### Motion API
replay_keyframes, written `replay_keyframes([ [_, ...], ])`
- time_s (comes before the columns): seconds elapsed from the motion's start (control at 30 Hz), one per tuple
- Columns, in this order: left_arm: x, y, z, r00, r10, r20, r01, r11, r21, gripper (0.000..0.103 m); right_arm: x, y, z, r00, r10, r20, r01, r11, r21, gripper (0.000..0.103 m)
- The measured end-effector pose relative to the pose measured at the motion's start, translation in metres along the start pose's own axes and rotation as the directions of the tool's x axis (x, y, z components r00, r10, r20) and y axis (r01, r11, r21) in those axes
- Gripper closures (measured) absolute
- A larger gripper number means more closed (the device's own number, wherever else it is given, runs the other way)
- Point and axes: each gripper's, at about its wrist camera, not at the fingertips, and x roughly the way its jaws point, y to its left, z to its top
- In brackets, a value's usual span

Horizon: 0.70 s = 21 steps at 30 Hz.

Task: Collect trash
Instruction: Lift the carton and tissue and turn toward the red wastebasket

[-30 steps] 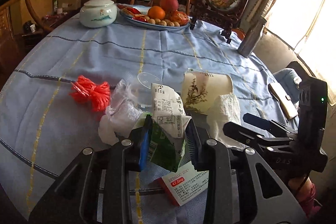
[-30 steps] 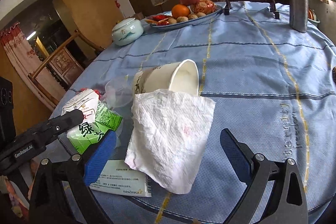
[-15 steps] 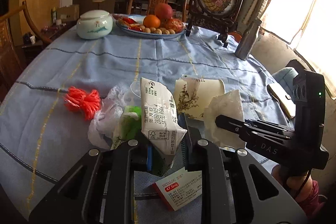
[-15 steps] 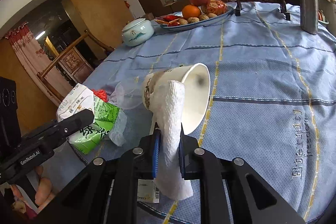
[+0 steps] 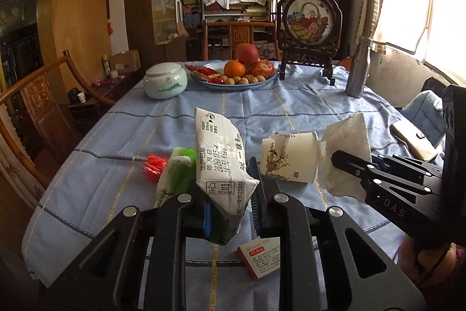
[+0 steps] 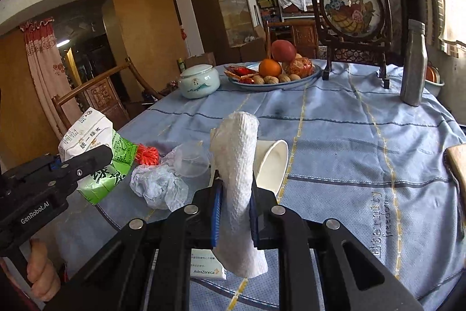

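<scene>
Big round table with the blue striped tablecloth (image 5: 262, 107) takes up both views. At the far end there's the fruit plate (image 5: 237, 83), a framed basket embroidery on a stand (image 5: 309, 22), a pale lidded jar (image 5: 165, 80) and a metal bottle (image 5: 358, 67).

Left gripper (image 5: 230, 212) has its 2 fingers pinched on a squashed white-and-green drink carton (image 5: 221, 159), held up off the cloth. Right gripper (image 6: 234, 216) has its fingers clamped on a crumpled paper towel (image 6: 237, 165), which sticks up above the jaws and hangs below them.

Lying on its side just past the towel is a paper cup (image 6: 272, 165). The left view shows its printed outside (image 5: 287, 156), the right one only the white inside.

Right view also gets you a crumpled plastic bag (image 6: 158, 184) and a clear plastic lid (image 6: 190, 158) near the cup; in the left view the carton hides them. A red string bundle (image 5: 154, 165) shows in both.

Smallest bit: a medicine box (image 5: 260, 257) flat on the cloth under the left gripper, red "47.5mg" label readable there. From the right you only see an edge reading AstraZeneca (image 6: 208, 271).
</scene>
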Motion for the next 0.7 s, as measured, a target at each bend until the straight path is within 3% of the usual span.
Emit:
replay_keyframes([
  [0.37, -0.054, -0.009, -0.011, 0.995, 0.034, 0.09, -0.035, 0.999, 0.001, 0.081, -0.06, 0.028, -0.001, 0.993, 0.04, 0.109, -0.034, 0.998, -0.058, 0.085],
  [0.7, -0.112, 0.02, -0.054, 0.978, 0.175, 0.113, -0.169, 0.984, -0.062, 0.081, -0.078, 0.096, -0.025, 0.975, 0.198, 0.098, -0.182, 0.972, -0.149, 0.085],
])
